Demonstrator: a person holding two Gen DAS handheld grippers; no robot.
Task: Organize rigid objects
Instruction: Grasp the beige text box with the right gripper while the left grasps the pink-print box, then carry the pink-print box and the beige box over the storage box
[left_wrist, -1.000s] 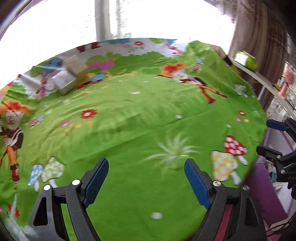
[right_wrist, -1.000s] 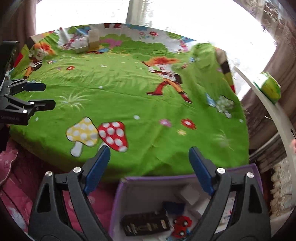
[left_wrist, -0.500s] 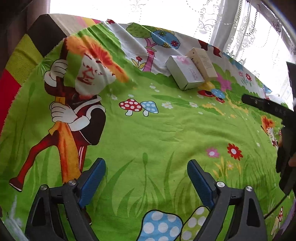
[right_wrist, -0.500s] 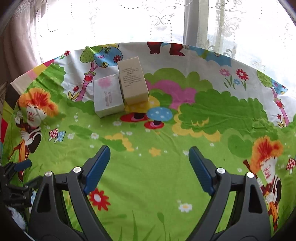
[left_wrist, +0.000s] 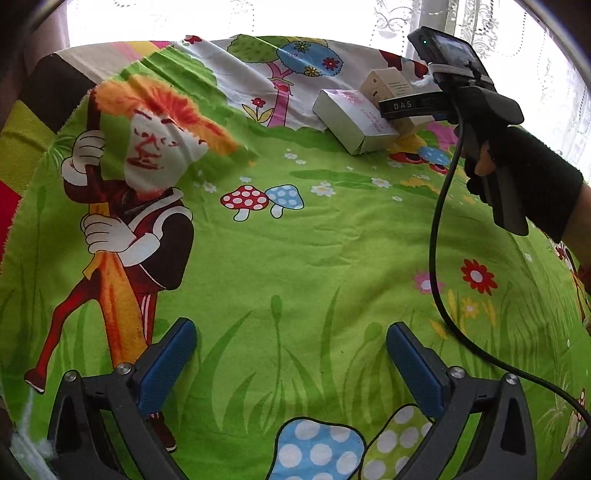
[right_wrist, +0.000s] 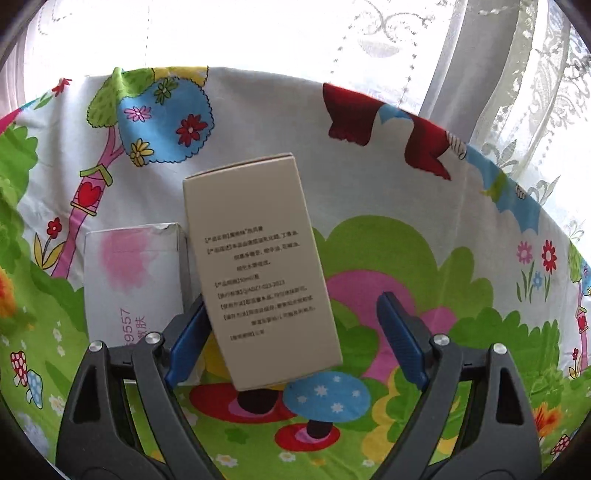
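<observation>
Now right gripper (right_wrist: 291, 332) angles downward, open around beige box (right_wrist: 258, 266); left gripper (left_wrist: 291, 365) opening, empty.

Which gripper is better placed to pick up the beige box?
The right gripper: its open jaws already straddle the beige box. The left gripper, jaws opening and empty, is well short of both boxes over the green sheet.
</observation>
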